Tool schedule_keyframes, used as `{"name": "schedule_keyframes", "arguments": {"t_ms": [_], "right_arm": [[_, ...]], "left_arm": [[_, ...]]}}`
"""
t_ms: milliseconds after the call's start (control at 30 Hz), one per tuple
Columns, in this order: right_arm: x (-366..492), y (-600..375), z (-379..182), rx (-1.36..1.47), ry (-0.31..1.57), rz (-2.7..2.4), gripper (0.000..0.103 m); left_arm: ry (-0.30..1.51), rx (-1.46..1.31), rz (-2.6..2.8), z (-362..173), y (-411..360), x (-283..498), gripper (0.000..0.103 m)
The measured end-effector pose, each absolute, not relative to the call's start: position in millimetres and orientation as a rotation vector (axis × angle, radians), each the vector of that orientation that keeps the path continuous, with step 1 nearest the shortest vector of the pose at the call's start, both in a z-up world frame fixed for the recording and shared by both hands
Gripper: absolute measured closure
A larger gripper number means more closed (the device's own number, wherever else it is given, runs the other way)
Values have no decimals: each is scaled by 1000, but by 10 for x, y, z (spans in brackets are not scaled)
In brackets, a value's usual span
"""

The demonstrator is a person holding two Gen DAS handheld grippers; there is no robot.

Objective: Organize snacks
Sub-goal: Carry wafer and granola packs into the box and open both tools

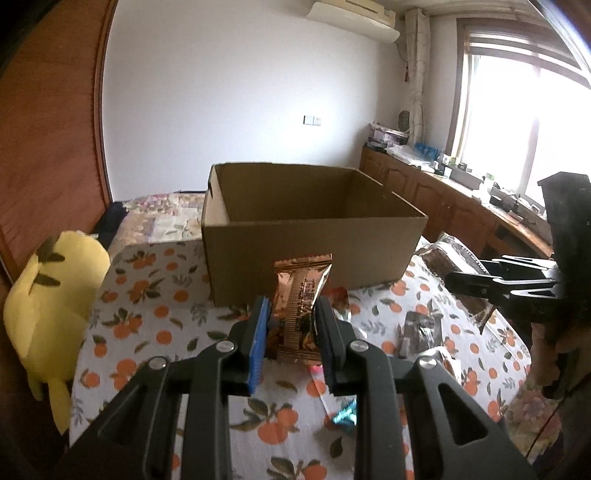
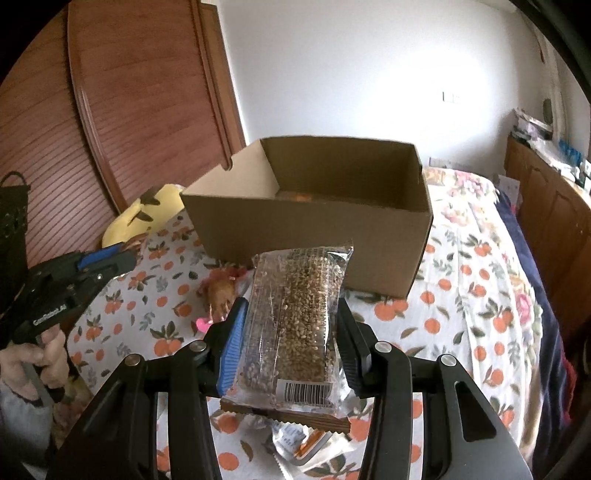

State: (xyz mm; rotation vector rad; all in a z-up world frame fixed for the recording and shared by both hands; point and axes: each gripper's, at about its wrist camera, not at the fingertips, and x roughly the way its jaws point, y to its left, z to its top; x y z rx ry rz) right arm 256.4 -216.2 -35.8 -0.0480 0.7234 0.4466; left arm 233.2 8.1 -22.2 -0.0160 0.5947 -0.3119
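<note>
Left gripper (image 1: 293,325) clamped on a copper snack packet (image 1: 301,306), right gripper (image 2: 290,332) clamped on a clear-wrapped sesame bar (image 2: 295,321), open cardboard box (image 1: 314,236) just ahead of both, loose snacks (image 1: 421,332) below on the orange-print cloth (image 1: 147,321)

Walls: plain white wall (image 1: 229,92) ahead of me, air conditioner (image 1: 354,16) mounted high.
Left: slatted wooden door (image 2: 147,96).
Right: bright window (image 1: 517,122) above low wooden cabinets (image 1: 424,192).
Bed: orange-print sheet (image 1: 147,314).
</note>
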Motion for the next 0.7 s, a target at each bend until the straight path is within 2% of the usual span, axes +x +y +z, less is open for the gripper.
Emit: {"name": "schedule_keyframes", "arguments": {"t_ms": [700], "right_arm": [[3576,-2049,-22,-76,629,485,57]], "left_arm": [[533,27,-324,125,-125,3437,80]]}}
